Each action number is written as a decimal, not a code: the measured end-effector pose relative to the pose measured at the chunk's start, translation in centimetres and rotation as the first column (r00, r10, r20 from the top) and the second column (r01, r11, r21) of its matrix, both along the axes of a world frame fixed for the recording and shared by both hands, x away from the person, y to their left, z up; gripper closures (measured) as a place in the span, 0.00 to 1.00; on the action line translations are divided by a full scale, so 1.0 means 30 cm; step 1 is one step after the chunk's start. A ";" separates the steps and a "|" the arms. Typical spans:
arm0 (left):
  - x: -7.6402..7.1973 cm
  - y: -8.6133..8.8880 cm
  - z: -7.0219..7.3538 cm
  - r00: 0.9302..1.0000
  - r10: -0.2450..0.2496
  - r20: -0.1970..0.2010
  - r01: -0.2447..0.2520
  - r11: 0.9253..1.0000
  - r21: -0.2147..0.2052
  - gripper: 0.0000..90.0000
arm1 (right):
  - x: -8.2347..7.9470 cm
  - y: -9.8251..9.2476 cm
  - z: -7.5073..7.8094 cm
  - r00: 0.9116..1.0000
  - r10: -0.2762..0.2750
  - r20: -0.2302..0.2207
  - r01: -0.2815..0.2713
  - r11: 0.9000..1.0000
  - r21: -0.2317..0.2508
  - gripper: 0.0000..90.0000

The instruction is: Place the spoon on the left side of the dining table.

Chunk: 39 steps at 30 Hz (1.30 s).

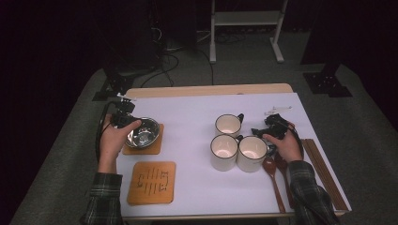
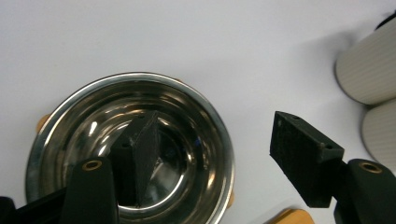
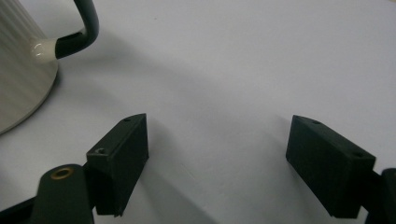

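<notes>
Steel bowl [image 2: 130,149] on coaster, left gripper [image 2: 219,158] fingers astride rim, unclamped; right gripper [image 3: 217,158] fingers spread, empty.

The room beyond lay nearly black while the white table [image 1: 197,140] glowed under overhead light. Glare streaked the steel bowl [image 2: 130,144] in the left gripper view. Both gripper views were soft, with blurred shadows beneath the near jaws.
</notes>
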State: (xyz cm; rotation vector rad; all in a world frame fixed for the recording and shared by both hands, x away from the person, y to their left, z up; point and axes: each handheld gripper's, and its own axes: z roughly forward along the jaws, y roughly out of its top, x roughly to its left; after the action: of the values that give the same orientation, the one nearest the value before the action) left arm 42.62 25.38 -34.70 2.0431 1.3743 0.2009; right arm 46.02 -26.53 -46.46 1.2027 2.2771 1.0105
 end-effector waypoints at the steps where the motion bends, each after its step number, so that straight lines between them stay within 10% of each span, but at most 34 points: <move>1: -0.003 -0.007 0.003 1.000 -0.010 -0.002 0.010 1.000 -0.003 0.36 | 0.000 0.000 0.000 1.000 0.000 0.000 0.000 1.000 0.000 0.22; 39: -0.106 -0.192 -0.002 0.981 -0.193 0.015 0.193 0.981 0.000 0.35 | 0.000 0.000 0.000 1.000 0.000 0.000 0.000 1.000 0.000 0.22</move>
State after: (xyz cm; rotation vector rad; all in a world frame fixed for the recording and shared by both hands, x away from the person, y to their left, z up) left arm 39.45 19.60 -34.75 2.1531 1.1572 0.1301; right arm 46.02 -26.53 -46.46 1.2030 2.2773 1.0109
